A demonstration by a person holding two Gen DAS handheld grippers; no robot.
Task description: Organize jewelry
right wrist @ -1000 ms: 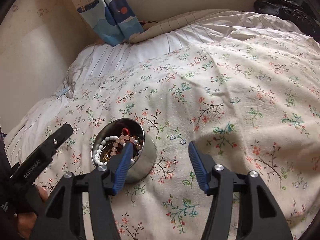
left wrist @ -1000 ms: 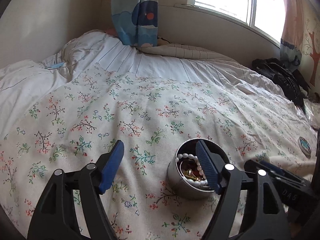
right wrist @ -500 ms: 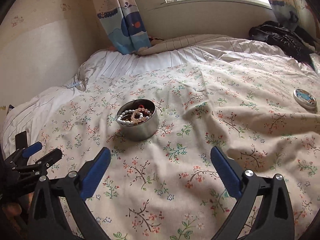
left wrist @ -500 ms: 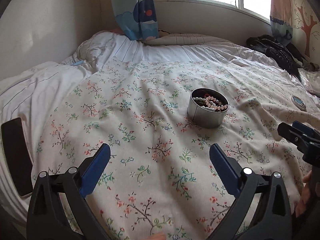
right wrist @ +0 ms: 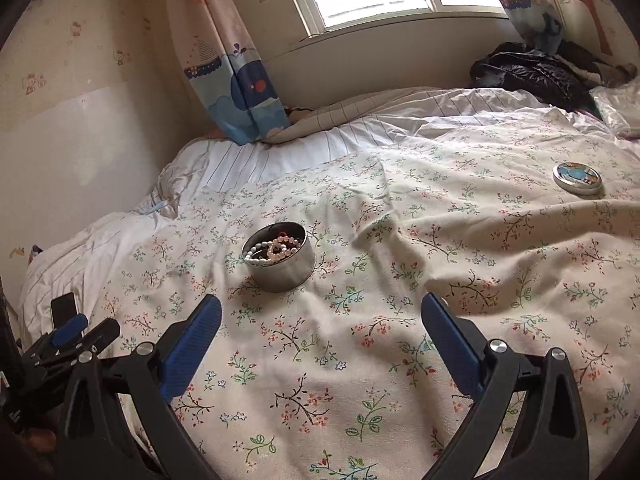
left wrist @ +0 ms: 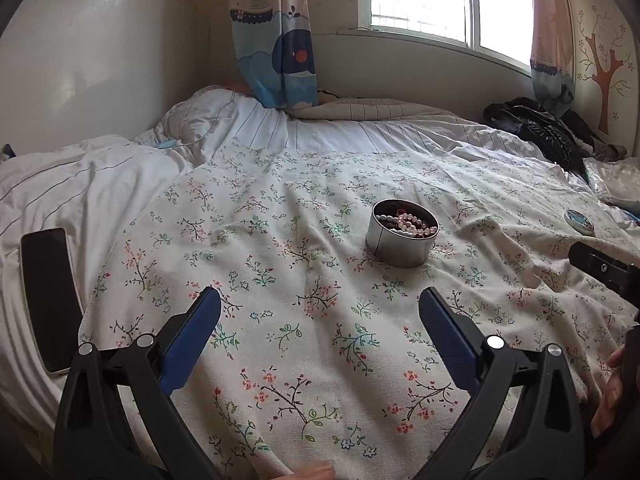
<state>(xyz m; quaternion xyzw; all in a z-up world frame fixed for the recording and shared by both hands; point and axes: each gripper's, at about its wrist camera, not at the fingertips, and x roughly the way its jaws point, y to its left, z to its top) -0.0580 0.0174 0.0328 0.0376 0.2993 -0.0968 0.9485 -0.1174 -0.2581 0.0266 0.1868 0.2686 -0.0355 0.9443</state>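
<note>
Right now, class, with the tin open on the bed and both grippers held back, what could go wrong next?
1. The open tin sits on soft, wrinkled bedding; a push could tip it and spill the beads.
2. The lid lies far off to the right, so closing needs a long reach.
3. The phone lies near the bed's left edge and could get knocked off.

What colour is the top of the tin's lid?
The lid is mostly blue with a silver rim; the right wrist view shows it best.
</note>
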